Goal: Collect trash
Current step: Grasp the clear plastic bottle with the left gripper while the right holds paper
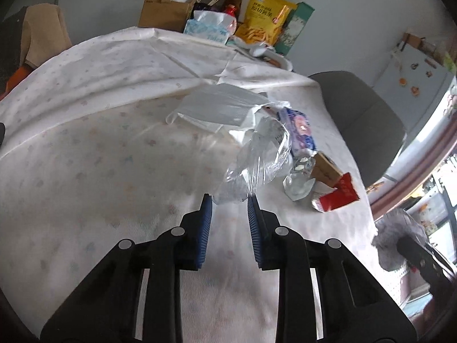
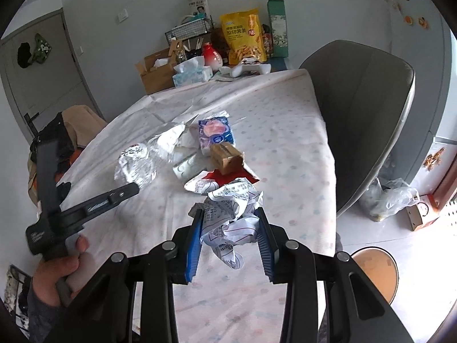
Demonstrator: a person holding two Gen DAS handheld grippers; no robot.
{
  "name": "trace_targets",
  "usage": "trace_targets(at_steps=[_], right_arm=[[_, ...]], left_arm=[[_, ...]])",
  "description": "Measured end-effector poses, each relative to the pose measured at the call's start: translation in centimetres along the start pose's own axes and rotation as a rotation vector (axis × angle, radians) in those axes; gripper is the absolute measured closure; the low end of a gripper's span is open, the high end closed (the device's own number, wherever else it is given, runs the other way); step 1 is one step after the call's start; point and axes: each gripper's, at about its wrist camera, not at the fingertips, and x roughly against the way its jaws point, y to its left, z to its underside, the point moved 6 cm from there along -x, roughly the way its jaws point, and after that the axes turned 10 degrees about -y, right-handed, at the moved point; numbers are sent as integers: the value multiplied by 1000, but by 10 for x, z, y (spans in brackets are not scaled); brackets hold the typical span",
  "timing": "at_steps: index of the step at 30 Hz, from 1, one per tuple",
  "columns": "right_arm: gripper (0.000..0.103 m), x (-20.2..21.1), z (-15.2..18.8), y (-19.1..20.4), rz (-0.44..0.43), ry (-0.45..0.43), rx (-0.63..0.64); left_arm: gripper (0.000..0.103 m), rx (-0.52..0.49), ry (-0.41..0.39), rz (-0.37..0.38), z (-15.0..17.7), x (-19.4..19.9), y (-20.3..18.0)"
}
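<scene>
Both grippers are busy at once, so two bits of trash can leave the table together. The right gripper [image 2: 230,223] with its blue ribbed pads is pinching a crumpled white paper with printed writing [image 2: 232,217]. The pads are only partly closed, because the paper ball is fat and fills the gap between them. The paper is held up off the white cloth-covered table [image 2: 285,148], with a loose tail hanging down.

The left gripper [image 1: 230,201] has its tips around the bottom edge of a crinkly clear plastic bag [image 1: 257,157]. The bag stands up from the tips, so it looks gripped – but the pads sit a fair way apart and the plastic is see-through, so I cannot tell for sure if they squeeze it.

More trash waits in a little heap in the middle of the table: a blue and pink snack wrapper [image 2: 215,133], a small brown cardboard box [image 2: 227,155] and a flat red packet [image 2: 228,175]. They lie close together, some touching – easy to reach next, I think.

A round tan bin [image 2: 374,268] sits on the floor by the grey chair [image 2: 357,108], probably where the trash goes.
</scene>
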Motion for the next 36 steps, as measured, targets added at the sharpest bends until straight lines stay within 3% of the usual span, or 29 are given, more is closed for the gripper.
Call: trace_targets(at_steps=[7,8,13,14,16,17,18,20,29,35,36], right_arm=[[68,10,-6,-11,22,-30,-13],[68,12,-7,-15,25,-36,-19],[68,16,-11,-22,27,-52,-34],[67,16,-10,-23,25,-52,-36],[67,15,-9,-24,24,-52,-39],[67,15,-9,-25,21,-50,-42],[67,14,-8,-25,19,-50,-43],[67,13,-8,-26,21,-52,-44],[67,6,-1,-39,35,-38,-67],[66,-1,4,-44,29,-24,-90],[66,-1,4,-44,28,-25,-87]], left_arm=[[82,-15,-50,60,-6,21,-10],[99,-22,-56,63,-8,24,-13],[101,-55,-68,63,-13,32,-23],[95,-54,-68,64,-13,32,-24],[56,-38,-59,76,-14,32,-23],[28,-22,-71,76,-16,34,-20],[25,-1,-108,78,-18,38,-17],[25,10,-110,63,-21,33,-12],[25,105,17,-25,-14,-19,20],[25,12,37,-51,-7,-26,7],[30,7,41,-41,-8,-27,5]])
